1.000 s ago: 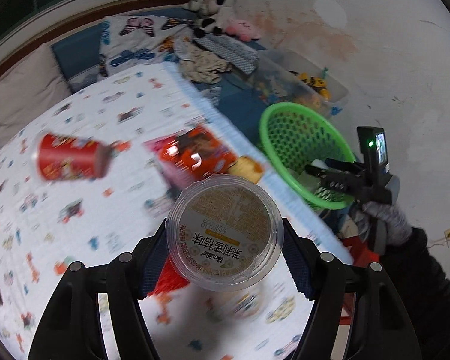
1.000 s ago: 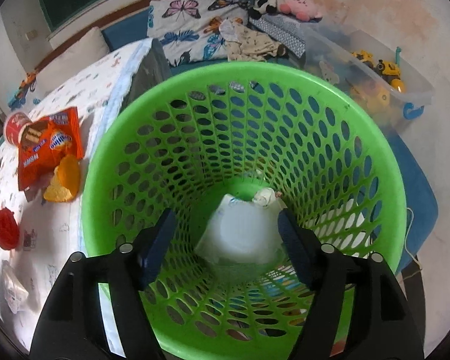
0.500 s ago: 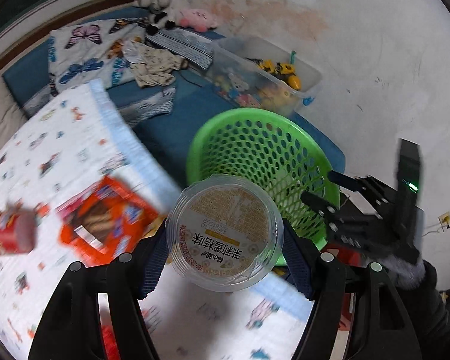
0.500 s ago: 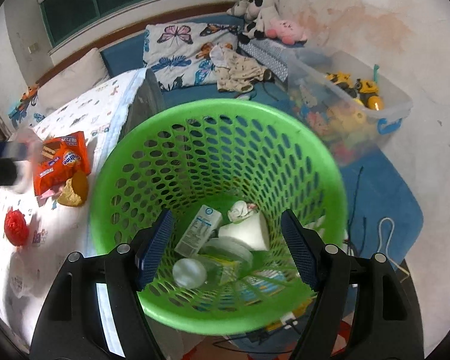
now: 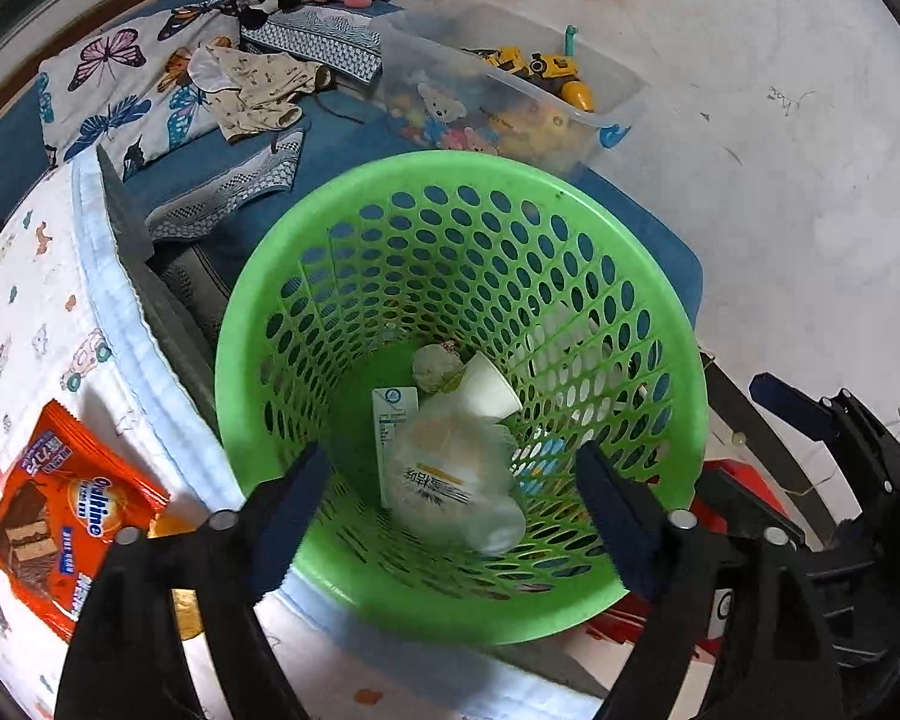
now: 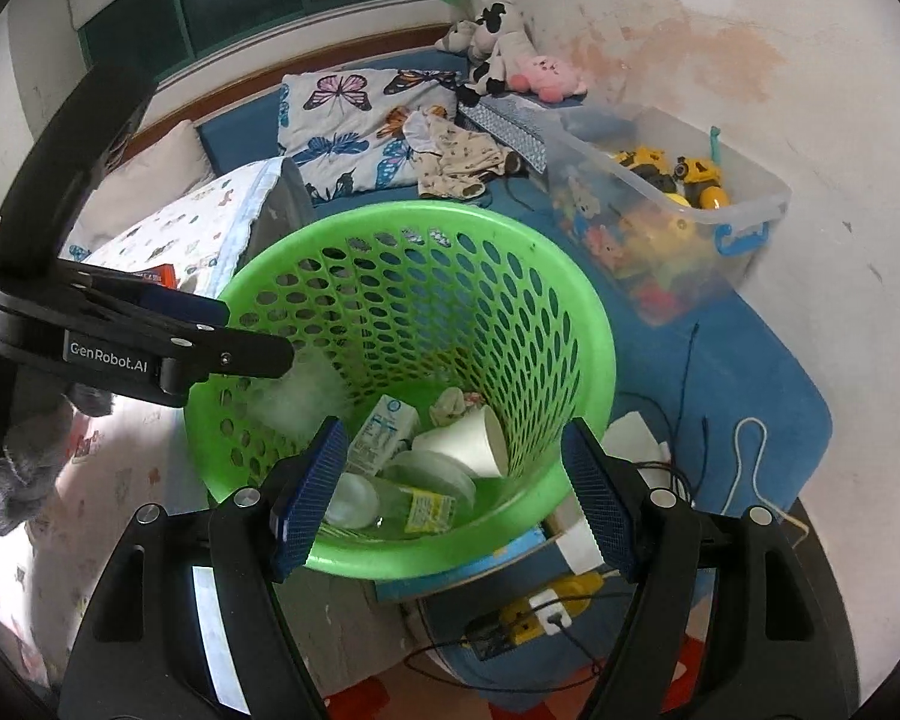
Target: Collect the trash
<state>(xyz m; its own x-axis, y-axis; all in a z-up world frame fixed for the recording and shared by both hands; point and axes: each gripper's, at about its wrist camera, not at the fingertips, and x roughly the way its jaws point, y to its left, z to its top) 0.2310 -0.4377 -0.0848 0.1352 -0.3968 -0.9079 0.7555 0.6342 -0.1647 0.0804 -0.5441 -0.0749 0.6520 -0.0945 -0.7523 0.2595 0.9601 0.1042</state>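
Note:
A green mesh basket [image 5: 390, 192] stands beside the bed, and my left gripper [image 5: 450, 462] hangs right over its mouth. Its jaws are opening. The clear plastic tub with the yellow label [image 5: 444, 480] has left the pads and shows as a blur dropping inside the basket; from the right wrist it is a pale smear [image 6: 306, 390] under the left gripper [image 6: 234, 336]. My right gripper [image 6: 453, 444] is open and empty above the basket's near rim [image 6: 426, 564]. A milk carton [image 6: 384, 432], a paper cup [image 6: 468, 444] and a crumpled tissue [image 6: 450, 405] lie at the bottom.
An orange snack wrapper [image 5: 60, 510] lies on the patterned bedsheet [image 5: 42, 312] left of the basket. Behind it are a clear toy bin [image 5: 510, 90], a butterfly pillow [image 6: 354, 114] and plush toys [image 6: 510, 60]. Cables and a power strip [image 6: 540, 618] litter the floor.
My left gripper swung from over the bed to above the basket, then widened and let the tub fall. The right gripper drew up and back from the basket.

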